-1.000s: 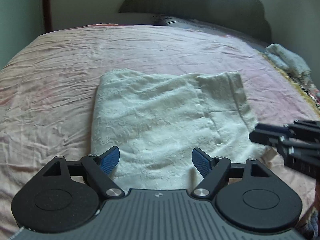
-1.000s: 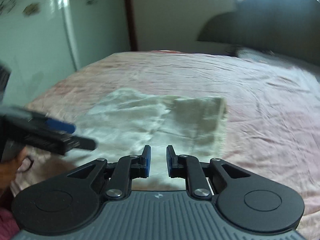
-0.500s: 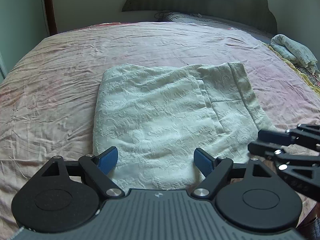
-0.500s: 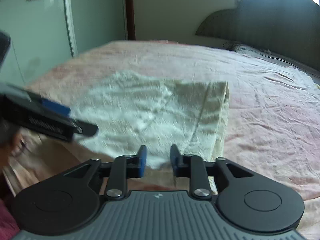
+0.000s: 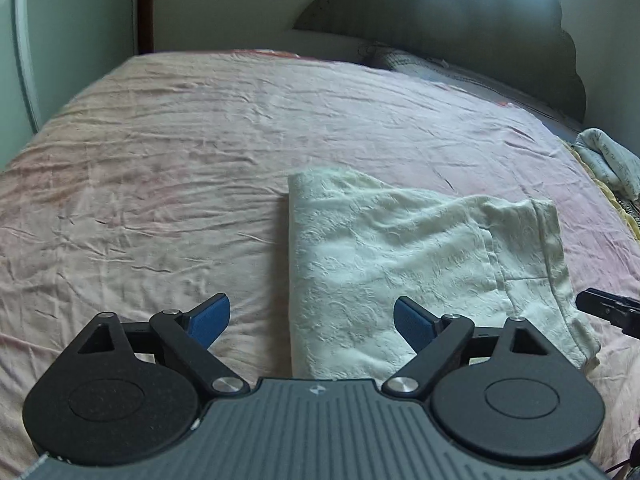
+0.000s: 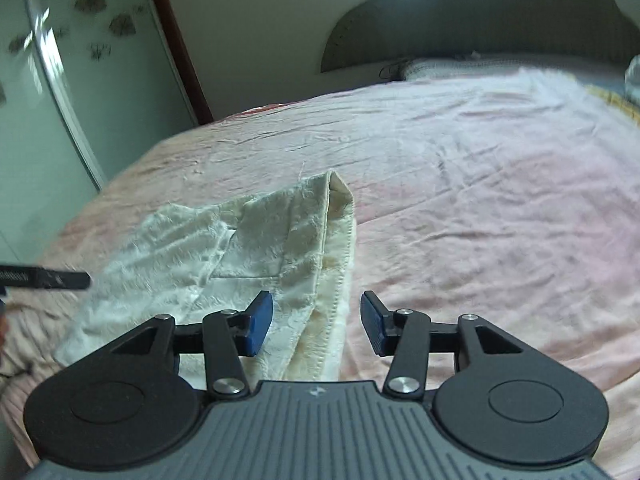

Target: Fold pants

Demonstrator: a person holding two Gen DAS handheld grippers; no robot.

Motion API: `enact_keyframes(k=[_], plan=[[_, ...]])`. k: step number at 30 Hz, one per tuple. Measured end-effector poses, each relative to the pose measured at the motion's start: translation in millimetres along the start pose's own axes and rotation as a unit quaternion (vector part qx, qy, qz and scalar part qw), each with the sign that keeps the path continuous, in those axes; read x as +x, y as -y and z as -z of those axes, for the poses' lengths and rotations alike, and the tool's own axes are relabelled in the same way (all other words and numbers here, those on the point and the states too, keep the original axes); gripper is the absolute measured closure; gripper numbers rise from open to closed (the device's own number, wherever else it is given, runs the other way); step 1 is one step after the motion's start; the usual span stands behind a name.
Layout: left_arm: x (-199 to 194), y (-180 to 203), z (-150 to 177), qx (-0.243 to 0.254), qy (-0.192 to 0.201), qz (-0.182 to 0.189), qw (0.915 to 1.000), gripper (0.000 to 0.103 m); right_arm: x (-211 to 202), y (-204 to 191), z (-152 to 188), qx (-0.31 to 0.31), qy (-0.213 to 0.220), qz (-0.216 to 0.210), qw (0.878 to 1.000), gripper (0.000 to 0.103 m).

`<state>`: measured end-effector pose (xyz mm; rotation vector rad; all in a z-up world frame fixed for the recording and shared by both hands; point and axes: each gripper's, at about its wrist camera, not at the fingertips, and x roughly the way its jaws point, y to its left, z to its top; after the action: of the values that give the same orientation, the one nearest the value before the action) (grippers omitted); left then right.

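Since a second ago: my left claw (image 5: 312,320) slid left, so the pants (image 5: 420,276) now sit right of centre in its view instead of dead ahead. Its jaws were already wide and are opening further; the left edge of the pants lies between them, pads not touching cloth. My right claw (image 6: 316,326) was nearly closed a second ago; its jaws are now opening, with the waistband edge between them, and nothing is gripped. Right view has rolled, so the bed (image 6: 480,184) tilts.

Pants: cream, textured, folded to a rough rectangle, lying flat on the pink wrinkled sheet (image 5: 160,184) near the front edge of the bed. Left edge is a clean straight fold. Right side shows the waistband (image 6: 336,240), layers slightly gaping at the far corner. Surface is a bit rumpled.
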<state>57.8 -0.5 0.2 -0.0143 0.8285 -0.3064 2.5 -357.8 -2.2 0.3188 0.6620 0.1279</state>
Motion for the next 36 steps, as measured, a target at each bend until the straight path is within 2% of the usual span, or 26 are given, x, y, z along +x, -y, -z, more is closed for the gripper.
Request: enact_keyframes(k=[1,3,6,8,9,11,13,15,16,17,18,19,21,22,25,29,32,34,36], plan=[[4,-1,-2,0.001,-0.009,0.015,0.9998,0.013,5,4,1,0.009,-0.005,-0.004,1.000,0.047],[13,-5,-4,0.005,-0.022,0.047,0.9987,0.013,16,17,3,0.039,-0.021,-0.022,0.999,0.045],[27,-17,-10,0.000,-0.044,0.075,0.9962,0.013,26,47,6,0.121,-0.042,-0.099,0.987,0.043],[41,-30,-13,-0.028,-0.071,0.109,0.9911,0.013,36,64,4,0.159,-0.063,-0.169,0.971,0.043],[48,-36,-13,-0.052,-0.083,0.133,0.9863,0.013,42,68,3,0.163,-0.074,-0.186,0.966,0.043],[62,-47,-12,-0.095,-0.093,0.175,0.9756,0.011,54,71,-2,0.152,-0.088,-0.209,0.962,0.043],[67,-47,-15,-0.116,-0.086,0.190,0.9711,0.011,66,75,-6,0.171,-0.092,-0.227,0.955,0.043],[71,-40,-18,-0.120,-0.088,0.201,0.9683,0.015,78,72,-9,0.180,-0.090,-0.243,0.949,0.047],[72,-34,-19,-0.114,-0.087,0.196,0.9699,0.019,83,68,-9,0.178,-0.091,-0.240,0.950,0.058],[71,-27,-20,-0.098,-0.087,0.186,0.9737,0.032,86,62,-8,0.172,-0.095,-0.231,0.953,0.063],[69,-20,-20,-0.076,-0.083,0.163,0.9802,0.049,86,58,-7,0.166,-0.095,-0.228,0.955,0.068],[66,-14,-19,-0.057,-0.077,0.141,0.9853,0.057,84,55,-6,0.163,-0.092,-0.226,0.956,0.073],[58,-14,-16,-0.051,-0.062,0.135,0.9876,0.076,74,51,-3,0.159,-0.081,-0.240,0.954,0.080],[55,-15,-15,-0.053,-0.053,0.132,0.9884,0.081,68,47,-1,0.156,-0.075,-0.243,0.954,0.081],[45,-14,-13,-0.050,-0.031,0.121,0.9909,0.087,54,33,-5,0.136,-0.061,-0.246,0.958,0.081],[24,-3,-24,-0.015,0.020,0.097,0.9950,0.093,39,11,-25,0.079,-0.039,-0.240,0.967,0.081],[15,-3,-49,-0.003,0.054,0.085,0.9949,0.093,40,-5,-46,0.034,-0.027,-0.241,0.970,0.081],[14,-7,-68,0.006,0.079,0.064,0.9948,0.093,48,-11,-61,0.023,-0.016,-0.246,0.969,0.081],[22,-9,-89,0.017,0.088,0.049,0.9948,0.093,57,-15,-77,0.014,-0.002,-0.250,0.968,0.081]])
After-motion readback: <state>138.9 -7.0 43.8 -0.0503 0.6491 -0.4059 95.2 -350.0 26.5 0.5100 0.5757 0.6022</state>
